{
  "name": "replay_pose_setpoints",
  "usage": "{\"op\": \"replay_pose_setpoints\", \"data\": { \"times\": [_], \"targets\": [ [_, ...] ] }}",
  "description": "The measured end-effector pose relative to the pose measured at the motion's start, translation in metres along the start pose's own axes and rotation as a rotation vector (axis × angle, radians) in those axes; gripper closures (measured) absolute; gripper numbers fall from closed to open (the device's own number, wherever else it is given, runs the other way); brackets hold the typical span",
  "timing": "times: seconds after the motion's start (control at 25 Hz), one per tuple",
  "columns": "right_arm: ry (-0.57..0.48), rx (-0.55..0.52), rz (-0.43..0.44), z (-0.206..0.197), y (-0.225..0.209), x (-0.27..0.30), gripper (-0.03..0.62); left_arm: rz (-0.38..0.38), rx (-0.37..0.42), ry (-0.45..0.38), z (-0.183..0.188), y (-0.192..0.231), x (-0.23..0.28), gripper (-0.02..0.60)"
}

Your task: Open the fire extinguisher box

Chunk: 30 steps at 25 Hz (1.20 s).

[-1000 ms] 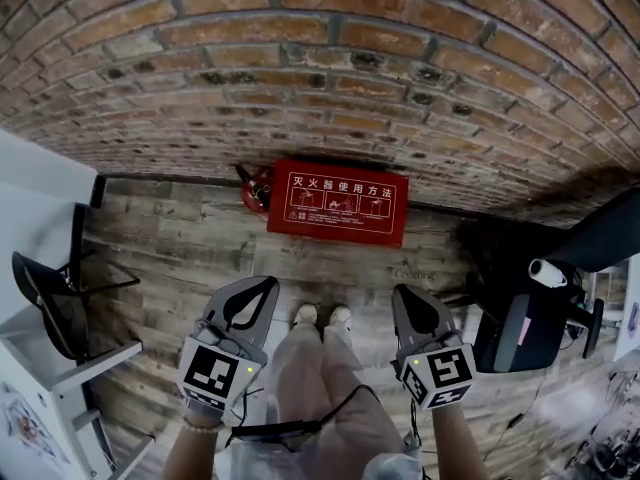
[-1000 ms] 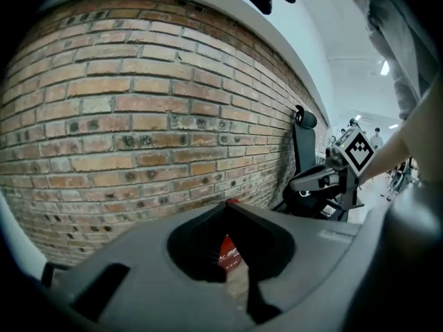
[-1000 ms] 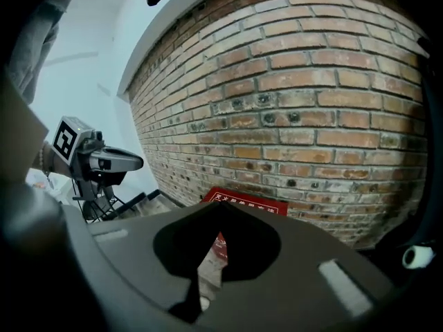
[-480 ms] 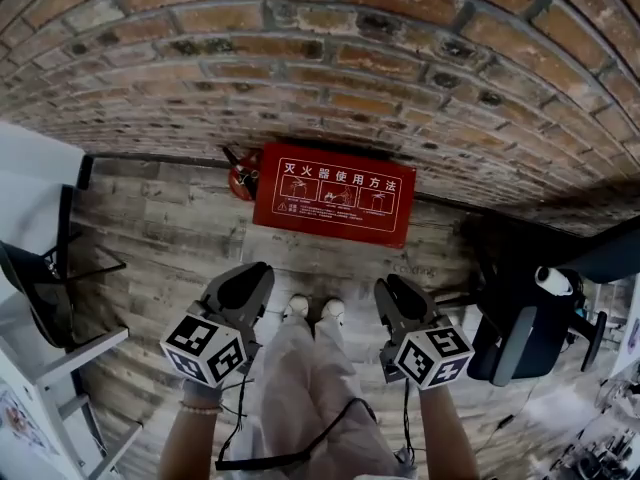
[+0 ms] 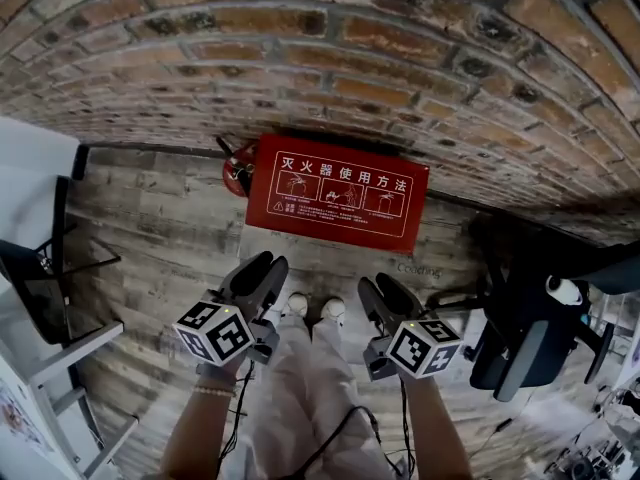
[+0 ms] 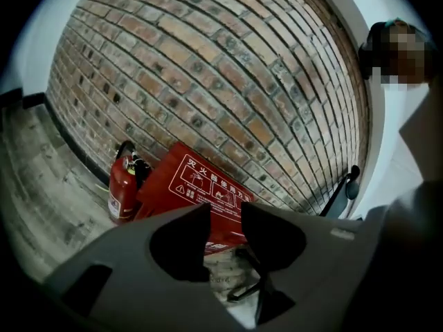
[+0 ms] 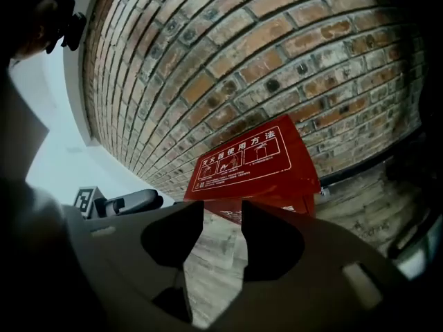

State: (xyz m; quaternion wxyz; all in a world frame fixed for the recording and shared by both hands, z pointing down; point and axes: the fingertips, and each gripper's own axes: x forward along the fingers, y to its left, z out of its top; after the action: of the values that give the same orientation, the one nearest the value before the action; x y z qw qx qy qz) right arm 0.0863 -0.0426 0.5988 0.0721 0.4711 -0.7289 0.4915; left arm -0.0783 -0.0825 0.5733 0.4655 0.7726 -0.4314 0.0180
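The red fire extinguisher box (image 5: 337,193) sits on the wooden floor (image 5: 160,228), its back against the foot of the brick wall (image 5: 330,58); its sloping lid, printed in white characters with 3 small diagrams, lies down shut. A red fire extinguisher (image 5: 236,171) stands just beside the box's left end, close to the wall.

The person stands facing the box, pale shoes (image 5: 297,305) pointing at it, with 1 gripper in each hand held out in front at about the same height. The left gripper (image 5: 262,271) points towards the left half of the box; its jaws are opening, spread with nothing between them; in the left gripper view only the lower front of the box (image 6: 201,185) and a strip of floor show through the gap of the left gripper (image 6: 225,213), with the extinguisher (image 6: 123,189) off to the left. The right gripper (image 5: 378,290) points at the right half; its jaws too are opening and hold nothing; in the right gripper view the box (image 7: 252,161) lies ahead of and above the gap of the right gripper (image 7: 222,209). Neither pair of jaws touches the box; both hang short of its front edge, above the floor.

A black office chair (image 5: 520,338) stands to the person's right, well apart from the box.
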Motion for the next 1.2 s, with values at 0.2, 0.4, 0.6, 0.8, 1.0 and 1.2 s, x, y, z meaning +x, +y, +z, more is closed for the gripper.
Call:
{"op": "replay_pose_setpoints", "data": {
  "times": [0.2,0.4,0.6,0.8,1.0,1.2],
  "targets": [
    [-0.018,0.126,-0.002,-0.005,-0.023,0.019,0.416,-0.001,-0.112,0.008,-0.017,0.019,0.026,0.43],
    [-0.064,0.265,0.008,-0.003,-0.042,0.036,0.407,0.018,-0.214,-0.007,-0.027,0.038,0.044,0.41],
    [-0.065,0.333,0.013,-0.01,-0.055,0.051,0.402,0.071,-0.307,-0.041,-0.036,0.061,0.056,0.405],
    [-0.069,0.396,0.02,-0.013,-0.063,0.066,0.385,0.083,-0.376,-0.052,-0.042,0.071,0.067,0.396],
    [-0.09,0.453,0.031,-0.011,-0.066,0.075,0.376,0.106,-0.43,-0.083,-0.044,0.08,0.073,0.391],
    [-0.104,0.464,0.039,-0.006,-0.073,0.079,0.376,0.1,-0.441,-0.089,-0.043,0.084,0.08,0.391]
  ]
}}
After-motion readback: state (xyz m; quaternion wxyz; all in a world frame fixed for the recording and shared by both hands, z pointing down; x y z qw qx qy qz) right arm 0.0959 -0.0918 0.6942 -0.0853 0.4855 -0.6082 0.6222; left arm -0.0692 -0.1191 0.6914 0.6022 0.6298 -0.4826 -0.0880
